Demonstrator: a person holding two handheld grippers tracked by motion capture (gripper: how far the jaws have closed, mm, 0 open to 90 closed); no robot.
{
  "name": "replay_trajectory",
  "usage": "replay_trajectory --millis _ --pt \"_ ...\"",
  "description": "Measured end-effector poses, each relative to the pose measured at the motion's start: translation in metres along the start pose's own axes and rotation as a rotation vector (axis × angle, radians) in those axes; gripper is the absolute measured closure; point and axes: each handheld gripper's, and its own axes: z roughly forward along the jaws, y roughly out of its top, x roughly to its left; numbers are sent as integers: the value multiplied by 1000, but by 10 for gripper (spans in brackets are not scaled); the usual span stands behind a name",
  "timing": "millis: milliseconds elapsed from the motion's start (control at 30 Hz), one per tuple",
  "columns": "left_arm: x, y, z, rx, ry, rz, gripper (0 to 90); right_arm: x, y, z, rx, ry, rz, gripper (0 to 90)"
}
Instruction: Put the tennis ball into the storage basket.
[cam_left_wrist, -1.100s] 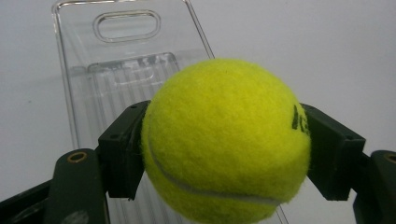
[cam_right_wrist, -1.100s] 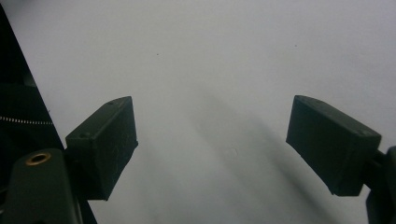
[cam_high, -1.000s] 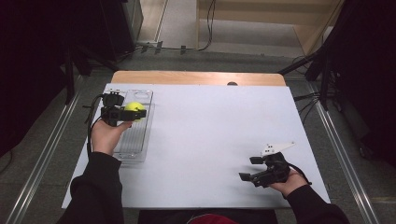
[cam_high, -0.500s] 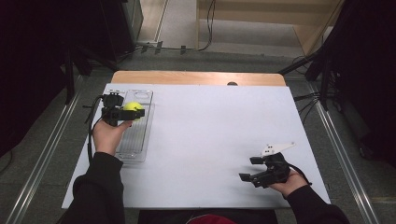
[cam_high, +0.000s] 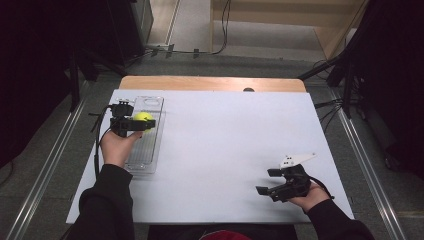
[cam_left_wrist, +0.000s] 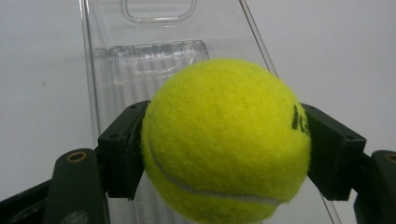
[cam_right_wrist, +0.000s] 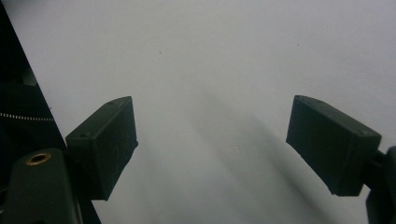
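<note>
High view: a white table (cam_high: 220, 150) with a wooden strip along its far edge. At the left side lies a long clear plastic tray (cam_high: 146, 135), its length running away from the person. The left gripper (cam_high: 142, 122) is held over the tray, jaws pointing toward the table's middle, and it is clamped on a yellow-green tennis ball (cam_high: 142, 118) — the ball sits between the two black jaws above the tray's far half. The left hand (cam_high: 117, 147) grips the tool from the near side, a dark sleeve behind it and a cable looping off to the left.

Left gripper view: the tennis ball (cam_left_wrist: 226, 140) is pressed on both sides by the jaws, one at its left flank and one at its right, with its white seam curving low across the front and a dark printed mark near the right jaw. Behind the ball the clear tray (cam_left_wrist: 140, 60) shows a ribbed floor and a rounded cut-out handle at its far end.

At the near right of the table, well apart from the tray, the right gripper (cam_high: 267, 182) rests low in the right hand (cam_high: 310, 192), a pale three-cornered plate on top. Right gripper view: the right gripper (cam_right_wrist: 212, 140) has its jaws standing wide apart — bare white tabletop lies between them.
</note>
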Motion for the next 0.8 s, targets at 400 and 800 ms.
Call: replay_trajectory --millis 400,800 --pt "0 -1 0 11 0 13 255 3 1 0 -2 0 -17 141" --pt "0 1 -12 -47 -37 0 225 3 2 1 0 -3 -16 141"
